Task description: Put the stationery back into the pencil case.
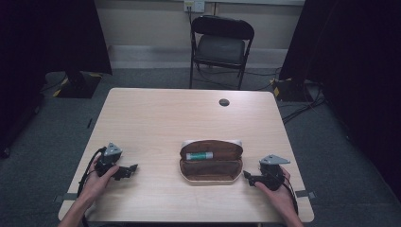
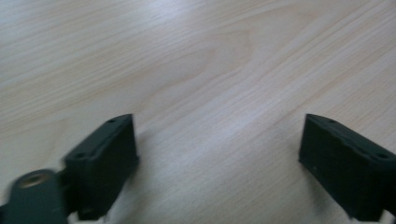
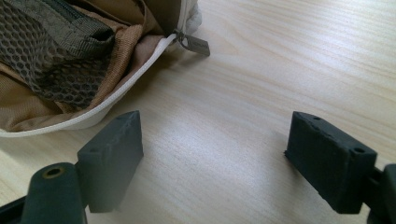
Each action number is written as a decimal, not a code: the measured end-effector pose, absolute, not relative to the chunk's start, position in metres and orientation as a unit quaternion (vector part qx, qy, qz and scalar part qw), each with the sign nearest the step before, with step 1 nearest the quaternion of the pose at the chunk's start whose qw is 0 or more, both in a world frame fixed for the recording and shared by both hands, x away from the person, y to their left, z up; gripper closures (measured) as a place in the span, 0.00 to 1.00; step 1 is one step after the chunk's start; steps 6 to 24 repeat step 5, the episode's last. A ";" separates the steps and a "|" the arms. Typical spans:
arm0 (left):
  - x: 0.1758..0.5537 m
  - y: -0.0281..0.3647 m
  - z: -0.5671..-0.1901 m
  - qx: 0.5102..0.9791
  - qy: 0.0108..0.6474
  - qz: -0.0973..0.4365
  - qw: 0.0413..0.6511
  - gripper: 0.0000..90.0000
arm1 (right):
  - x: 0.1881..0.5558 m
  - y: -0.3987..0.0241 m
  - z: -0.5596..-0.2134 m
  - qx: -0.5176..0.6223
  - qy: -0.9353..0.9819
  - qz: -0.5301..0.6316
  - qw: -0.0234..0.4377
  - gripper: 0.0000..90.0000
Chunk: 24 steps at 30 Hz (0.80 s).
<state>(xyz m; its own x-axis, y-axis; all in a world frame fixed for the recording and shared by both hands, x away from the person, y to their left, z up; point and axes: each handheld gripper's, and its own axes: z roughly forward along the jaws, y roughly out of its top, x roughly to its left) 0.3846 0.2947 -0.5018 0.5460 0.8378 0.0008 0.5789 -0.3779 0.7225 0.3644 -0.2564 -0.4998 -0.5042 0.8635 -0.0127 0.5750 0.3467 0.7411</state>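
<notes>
Open case [image 1: 211, 162] mid-table [image 1: 156, 118]; tube [image 1: 199, 155] inside; left gripper [image 1: 133, 168] left, right gripper [image 1: 246, 175] right.

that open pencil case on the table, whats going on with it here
A person sits at a wooden table with a two-jaw gripper in each hand. The brown pencil case lies unzipped and spread open between them, with a green and white tube-like item in its far half. The left gripper rests off to the left over bare wood, jaws open and empty. The right gripper sits beside the case's right end, also open, holding nothing.
</notes>
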 end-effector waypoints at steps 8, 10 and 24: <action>0.387 0.294 -0.503 0.810 0.438 0.186 0.344 0.03 | 0.364 -0.256 -0.500 0.456 0.792 0.348 0.210 0.19; 0.387 0.294 -0.503 0.810 0.438 0.186 0.344 0.03 | 0.364 -0.256 -0.500 0.456 0.792 0.348 0.210 0.19; 0.387 0.294 -0.503 0.810 0.438 0.186 0.344 0.03 | 0.364 -0.256 -0.500 0.456 0.792 0.348 0.210 0.19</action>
